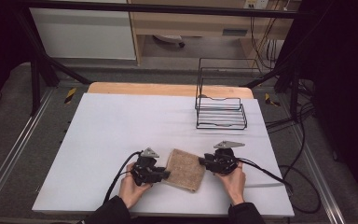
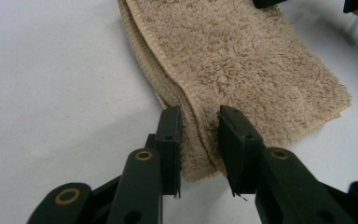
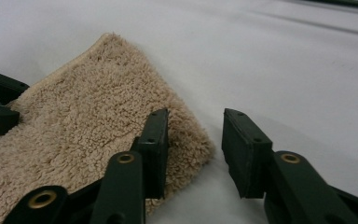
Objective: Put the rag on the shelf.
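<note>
While the folded towel (image 1: 185, 169) lay near the front of the white surface (image 1: 121, 130), its edges were straddled from either side: the left gripper (image 2: 199, 122) had a fold between part-open fingers, the right gripper (image 3: 195, 135) a corner, neither visibly clamped. A wire rack (image 1: 220, 112) stood well apart behind, nothing between.

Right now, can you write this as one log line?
folded tan terry towel on white table | left gripper straddles towel edge | right gripper at towel corner
</note>
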A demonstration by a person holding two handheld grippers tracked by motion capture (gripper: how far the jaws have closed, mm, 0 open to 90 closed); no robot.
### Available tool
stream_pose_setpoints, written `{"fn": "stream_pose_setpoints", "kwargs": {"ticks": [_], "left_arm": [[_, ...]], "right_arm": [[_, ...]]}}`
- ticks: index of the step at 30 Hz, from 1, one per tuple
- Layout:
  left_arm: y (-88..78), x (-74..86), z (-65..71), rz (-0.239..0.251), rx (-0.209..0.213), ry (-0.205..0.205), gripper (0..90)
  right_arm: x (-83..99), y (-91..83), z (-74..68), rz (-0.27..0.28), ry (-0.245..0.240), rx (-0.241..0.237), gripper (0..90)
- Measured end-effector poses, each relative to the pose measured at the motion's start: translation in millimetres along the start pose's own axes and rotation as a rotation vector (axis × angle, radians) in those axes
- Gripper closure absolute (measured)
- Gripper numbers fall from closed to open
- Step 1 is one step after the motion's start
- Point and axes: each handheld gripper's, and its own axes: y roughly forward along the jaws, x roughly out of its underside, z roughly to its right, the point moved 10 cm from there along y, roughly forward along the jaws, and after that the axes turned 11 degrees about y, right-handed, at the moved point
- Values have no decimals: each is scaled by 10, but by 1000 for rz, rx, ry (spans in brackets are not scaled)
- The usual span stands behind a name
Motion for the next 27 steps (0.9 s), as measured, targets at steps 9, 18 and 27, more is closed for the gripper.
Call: {"fn": "stream_pose_setpoints", "kwargs": {"ticks": [9, 18, 27], "left_arm": [[6, -7, 37, 5, 13, -41, 819], [15, -24, 119, 39, 22, -71, 822], [11, 2, 140, 42, -13, -43, 754]], "right_arm": [[-2, 41, -49, -26, 34, -27, 826], [-168, 111, -82, 3, -60, -8, 844], [-172, 172, -58, 19, -106, 1, 787]]}}
